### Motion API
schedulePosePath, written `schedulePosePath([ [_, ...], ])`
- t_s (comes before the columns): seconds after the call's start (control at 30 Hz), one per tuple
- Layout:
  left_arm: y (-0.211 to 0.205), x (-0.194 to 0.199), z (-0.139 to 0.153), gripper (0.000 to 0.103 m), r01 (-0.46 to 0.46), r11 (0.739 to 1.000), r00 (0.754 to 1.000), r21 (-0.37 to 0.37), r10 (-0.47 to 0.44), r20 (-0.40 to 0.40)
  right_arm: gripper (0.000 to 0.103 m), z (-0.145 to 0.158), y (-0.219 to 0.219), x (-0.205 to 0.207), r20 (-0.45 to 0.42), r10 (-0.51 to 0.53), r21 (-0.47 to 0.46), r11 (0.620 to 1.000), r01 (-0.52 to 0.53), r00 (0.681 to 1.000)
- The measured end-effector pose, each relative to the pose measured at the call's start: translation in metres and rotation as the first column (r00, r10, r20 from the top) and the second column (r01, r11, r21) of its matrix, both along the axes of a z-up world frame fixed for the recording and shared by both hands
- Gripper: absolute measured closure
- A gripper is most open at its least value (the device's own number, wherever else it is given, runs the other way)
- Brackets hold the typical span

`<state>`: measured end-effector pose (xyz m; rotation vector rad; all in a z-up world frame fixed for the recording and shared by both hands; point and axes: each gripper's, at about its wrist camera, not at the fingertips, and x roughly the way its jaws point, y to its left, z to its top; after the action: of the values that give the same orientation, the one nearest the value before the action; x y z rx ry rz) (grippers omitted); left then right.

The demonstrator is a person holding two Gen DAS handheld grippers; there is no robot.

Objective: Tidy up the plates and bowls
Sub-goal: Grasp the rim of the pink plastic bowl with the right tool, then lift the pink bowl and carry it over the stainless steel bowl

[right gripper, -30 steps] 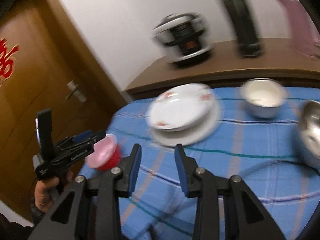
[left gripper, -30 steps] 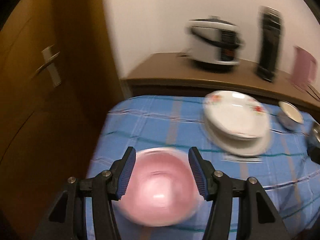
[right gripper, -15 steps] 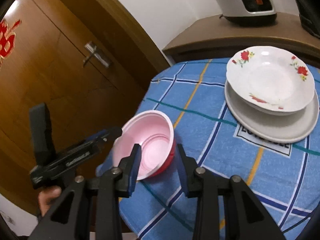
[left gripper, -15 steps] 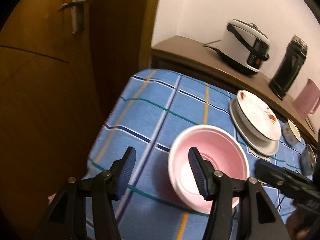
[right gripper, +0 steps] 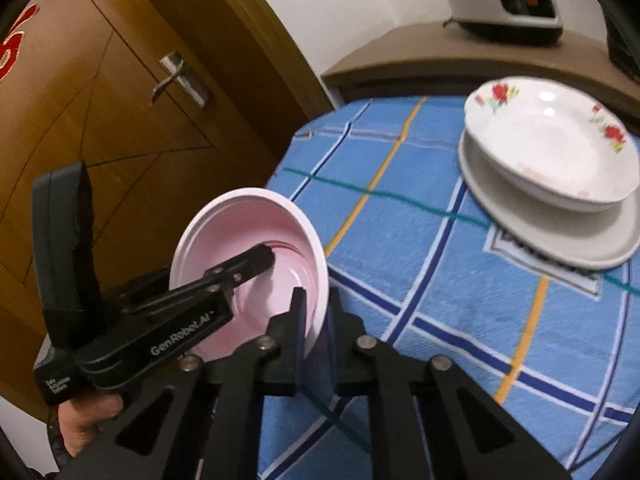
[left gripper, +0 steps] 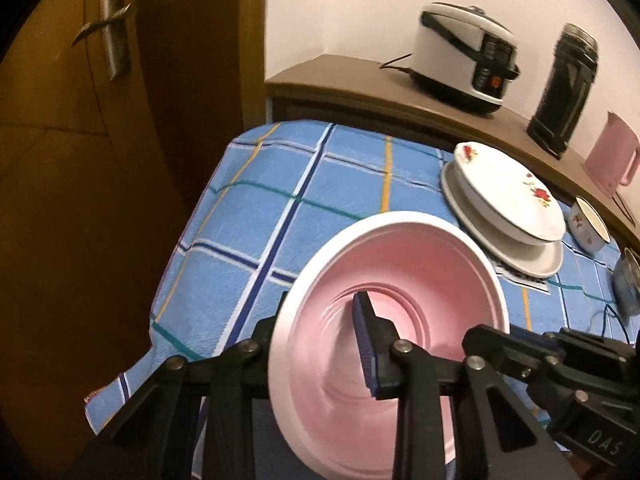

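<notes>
A: Bowl status. The round pink plastic bowl with a white rim and a red outer wall stands tilted at the near left corner of the table. Stepped concentric ridges ring its smooth, glossy inside.

B: Grip on it?

A: Two. The left gripper has just been closing; one blue ribbed finger lies inside the bowl against the wall, the other is outside, behind the rim, so the wall is clamped between them. The right gripper has also just been closing and pinches the opposite side of the rim, one finger inside and one outside.

B: Other crockery?

A: A deep white ceramic plate with red flower prints sits nested on a wider plain grey plate toward the far right edge of the table. A small white floral-printed bowl stands just beyond them, near the right edge.

B: Surface?

A: A blue woven tablecloth with white, navy, orange and teal check lines, textured and matt, drapes over the table's rounded corner.
</notes>
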<state>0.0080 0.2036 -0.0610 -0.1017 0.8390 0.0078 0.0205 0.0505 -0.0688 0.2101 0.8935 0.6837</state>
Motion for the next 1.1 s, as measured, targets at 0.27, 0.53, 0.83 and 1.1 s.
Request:
schedulePosePath([
  [0.27, -0.049, 0.004, 0.033, 0.071, 0.108, 0.994, 0.991, 0.021, -0.109, 0.071, 0.094, 0.033, -0.049, -0.016, 0.065, -0.088, 0.041, 0.996, 0.085, 0.994],
  [0.53, -0.112, 0.014, 0.040, 0.071, 0.231, 0.972, 0.968, 0.034, -0.234, 0.091, 0.094, 0.048, -0.118, -0.031, 0.076, -0.235, 0.077, 0.970, 0.229, 0.969],
  [0.83, -0.185, 0.010, 0.049, 0.071, 0.363, 0.928, 0.924, 0.080, -0.370, 0.097, 0.094, 0.048, -0.180, -0.052, 0.072, -0.376, 0.102, 0.924, 0.369, 0.924],
  [1.1, -0.241, 0.012, 0.054, 0.071, 0.450, 0.887, 0.883, 0.105, -0.460, 0.099, 0.094, 0.050, -0.229, -0.068, 0.073, -0.476, 0.115, 0.877, 0.467, 0.876],
])
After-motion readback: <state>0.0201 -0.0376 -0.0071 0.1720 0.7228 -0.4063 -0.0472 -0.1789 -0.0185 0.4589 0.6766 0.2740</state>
